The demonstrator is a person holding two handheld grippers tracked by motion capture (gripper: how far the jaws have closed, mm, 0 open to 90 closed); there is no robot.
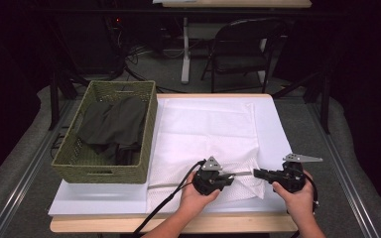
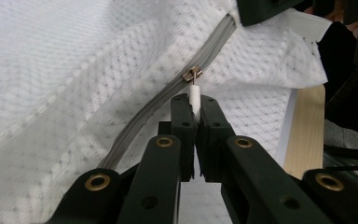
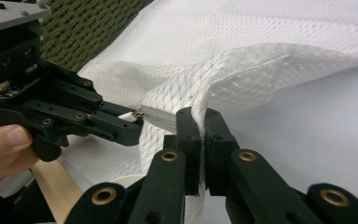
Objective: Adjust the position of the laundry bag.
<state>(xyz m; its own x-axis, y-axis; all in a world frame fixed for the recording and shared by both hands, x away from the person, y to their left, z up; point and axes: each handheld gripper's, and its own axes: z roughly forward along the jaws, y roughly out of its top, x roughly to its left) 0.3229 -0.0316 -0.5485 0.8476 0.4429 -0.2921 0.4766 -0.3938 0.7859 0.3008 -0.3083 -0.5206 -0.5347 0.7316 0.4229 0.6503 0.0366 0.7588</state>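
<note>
Two claws — left claw [image 2: 194,108], right claw [image 3: 203,122] — pinch one mesh bag [image 1: 203,129].

The mesh bag [image 2: 74,93] is white perforated cloth, matt and soft. Its zipper tape [image 2: 144,119] looks like grey woven fabric, with a small shiny metal slider [image 2: 192,74] and a smooth white pull tab [image 2: 195,99], probably plastic, just ahead of the left gripper [image 2: 195,107], whose fingers are matt black plastic with brass-coloured rivets.
</note>
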